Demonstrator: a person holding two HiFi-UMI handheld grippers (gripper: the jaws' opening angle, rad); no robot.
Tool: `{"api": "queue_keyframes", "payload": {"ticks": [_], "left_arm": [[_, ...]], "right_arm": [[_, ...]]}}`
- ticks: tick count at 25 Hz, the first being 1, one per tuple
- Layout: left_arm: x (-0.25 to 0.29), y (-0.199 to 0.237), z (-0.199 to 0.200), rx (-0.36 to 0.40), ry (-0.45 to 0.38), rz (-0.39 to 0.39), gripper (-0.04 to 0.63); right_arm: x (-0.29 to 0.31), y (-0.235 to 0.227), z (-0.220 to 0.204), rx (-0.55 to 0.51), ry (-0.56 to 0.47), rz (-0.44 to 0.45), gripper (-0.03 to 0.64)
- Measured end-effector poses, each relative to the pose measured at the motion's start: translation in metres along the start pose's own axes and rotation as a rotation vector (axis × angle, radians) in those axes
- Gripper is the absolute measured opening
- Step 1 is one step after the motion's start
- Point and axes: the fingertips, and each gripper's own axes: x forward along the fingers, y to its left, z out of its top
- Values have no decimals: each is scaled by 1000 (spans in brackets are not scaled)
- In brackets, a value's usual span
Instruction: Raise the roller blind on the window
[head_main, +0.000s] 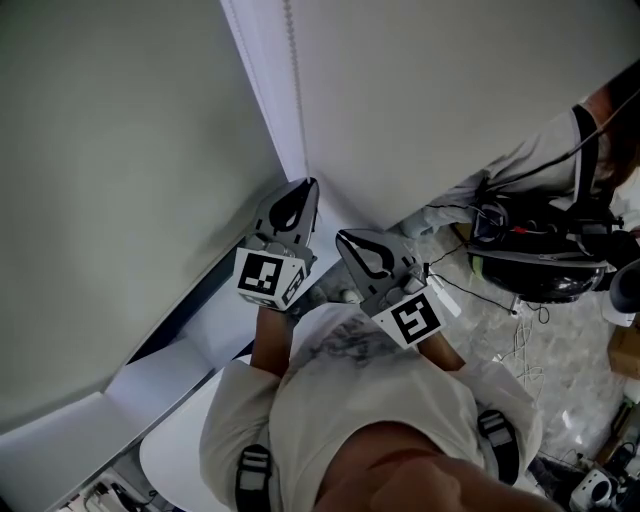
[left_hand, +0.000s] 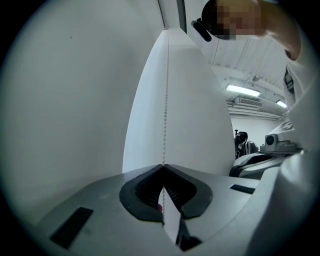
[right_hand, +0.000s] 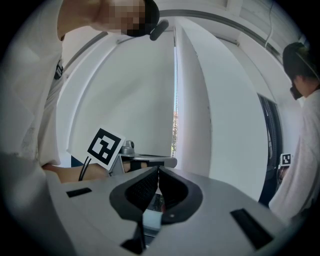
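roller blind (head_main: 110, 200) won't rise if the thin bead chain (left_hand: 165, 100) slips from the pinching jaws of my left gripper (left_hand: 163, 167), while my right gripper (right_hand: 158, 171) has its jaws pressed together on nothing.

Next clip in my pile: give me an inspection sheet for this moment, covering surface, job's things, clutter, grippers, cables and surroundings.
Surface: white sill below the blind.
Job's things: roller blind looks lowered over the window; bead chain hangs in front of the white post.
Clutter: black headgear on the floor at right.
Grippers: left gripper, claw shut on the bead chain; right gripper, claw shut with nothing in it.
Cables: thin leads lie loose on the floor.
Surroundings: pale stone floor; a second person stands at right.
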Motion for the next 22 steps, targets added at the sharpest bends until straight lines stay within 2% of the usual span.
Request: {"api": "queue_keyframes", "payload": {"ticks": [9,15,19,22], "left_arm": [[-41,6,-14,-41,14,7,8],[-68,7,-17,-57,29,28,8],[-79,3,-24,-53,52,45,8],[-83,-2,-29,-60,54,48,8]], "right_arm": [[21,23,7,5,-7,97,63],[34,37,38,-21,-41,160,64],[41,44,61,-54,-65,186,124],[42,44,76,-66,-90,195,132]]}}
